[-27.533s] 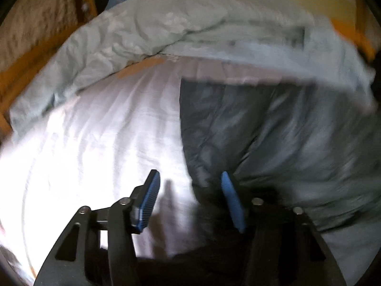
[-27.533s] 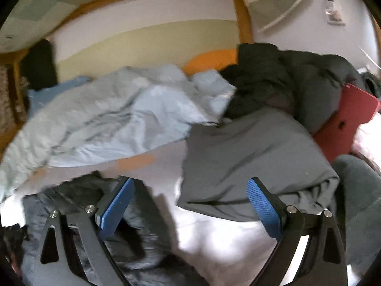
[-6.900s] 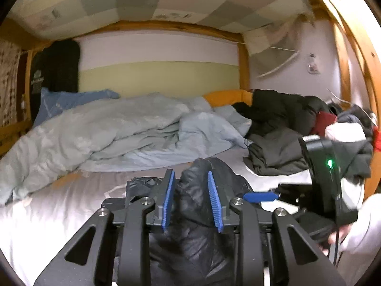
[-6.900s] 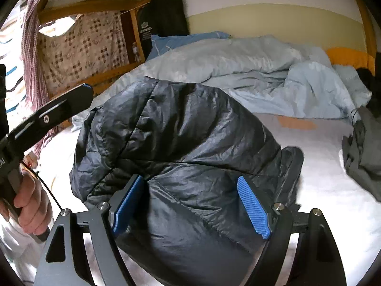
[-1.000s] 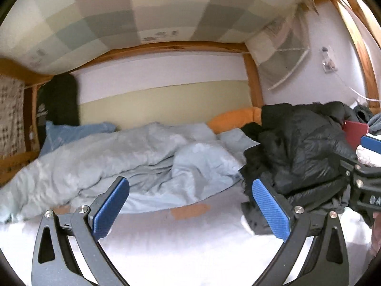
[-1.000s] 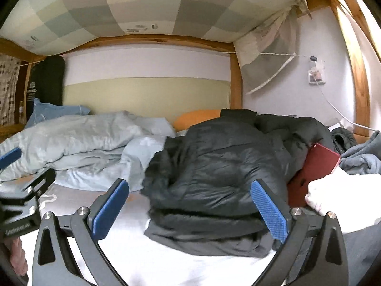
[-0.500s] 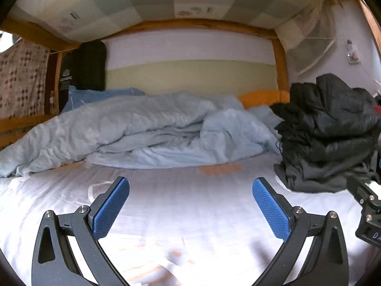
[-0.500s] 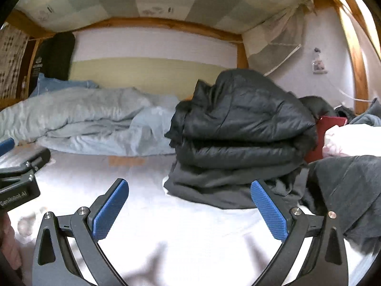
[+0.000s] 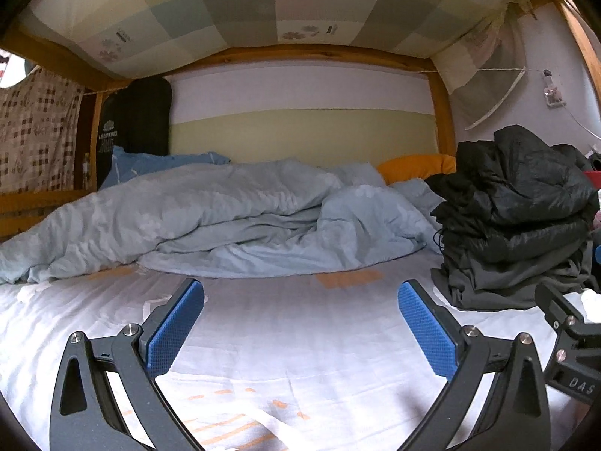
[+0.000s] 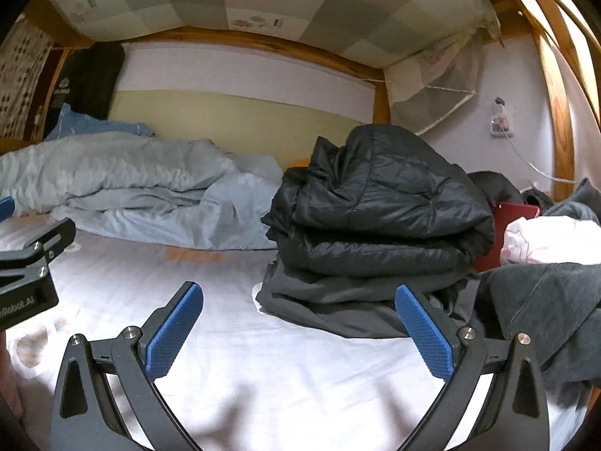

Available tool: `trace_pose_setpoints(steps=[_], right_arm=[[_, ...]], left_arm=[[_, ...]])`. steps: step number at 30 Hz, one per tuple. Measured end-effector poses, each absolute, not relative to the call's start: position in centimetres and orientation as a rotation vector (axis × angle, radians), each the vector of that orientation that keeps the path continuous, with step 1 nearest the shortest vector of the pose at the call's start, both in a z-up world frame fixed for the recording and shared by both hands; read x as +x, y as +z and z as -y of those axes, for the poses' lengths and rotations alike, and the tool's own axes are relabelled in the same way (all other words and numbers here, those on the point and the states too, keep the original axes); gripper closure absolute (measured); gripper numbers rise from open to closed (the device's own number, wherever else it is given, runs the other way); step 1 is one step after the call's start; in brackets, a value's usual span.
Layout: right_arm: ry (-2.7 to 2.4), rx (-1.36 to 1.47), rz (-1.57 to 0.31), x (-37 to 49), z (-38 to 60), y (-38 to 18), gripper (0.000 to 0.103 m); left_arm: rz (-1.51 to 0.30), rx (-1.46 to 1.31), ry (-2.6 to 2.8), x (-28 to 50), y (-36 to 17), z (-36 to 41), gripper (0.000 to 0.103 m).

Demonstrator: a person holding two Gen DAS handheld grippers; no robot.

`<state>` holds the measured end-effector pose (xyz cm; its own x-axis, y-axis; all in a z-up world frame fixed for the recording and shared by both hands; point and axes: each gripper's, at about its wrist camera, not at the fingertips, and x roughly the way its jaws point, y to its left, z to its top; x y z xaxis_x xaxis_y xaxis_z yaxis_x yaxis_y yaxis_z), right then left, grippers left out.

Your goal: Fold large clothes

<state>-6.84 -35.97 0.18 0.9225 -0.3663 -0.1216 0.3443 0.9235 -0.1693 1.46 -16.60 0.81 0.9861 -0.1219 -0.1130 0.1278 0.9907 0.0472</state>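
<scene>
A folded black puffer jacket [image 10: 379, 210] lies on top of a folded dark grey garment [image 10: 338, 300] on the white sheet [image 10: 263, 376]. In the left wrist view the same black jacket [image 9: 526, 203] and grey garment [image 9: 503, 282] form a stack at the right. My left gripper [image 9: 300, 330] is open above the bare sheet [image 9: 300, 357], holding nothing. My right gripper [image 10: 298, 330] is open too, low over the sheet, just in front of the stack and apart from it. Part of the other gripper's body [image 10: 26, 267] shows at the left edge.
A crumpled light blue duvet [image 9: 210, 218] fills the back of the bed, with a blue pillow [image 9: 150, 161] and an orange pillow [image 9: 417, 165] behind. A dark grey garment [image 10: 544, 308], white-pink cloth [image 10: 541, 240] and red flat object [image 10: 507, 233] crowd the right. Wooden bunk posts frame the bed.
Both grippers have drawn slightly back and lower from the stack over the last second; the black jacket lies still on the grey garment. Both stay open.
</scene>
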Motion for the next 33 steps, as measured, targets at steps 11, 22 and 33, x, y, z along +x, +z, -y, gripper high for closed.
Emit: trace_pose_setpoints(steps=[11,22,33], right_arm=[[-0.36,-0.11,-0.145,-7.26,36.6,0.26,0.0],[-0.358,-0.14,-0.149,-6.91,36.18,0.15,0.0],[-0.353,-0.134,-0.148,-6.81,36.38,0.17,0.0]], left_arm=[[-0.106,0.078,-0.142,1.18,0.96,17.11,0.0],[-0.109,0.085,-0.144,1.04,1.03,17.37,0.0],[-0.091,0.072,-0.138,0.71,1.17,17.08,0.0]])
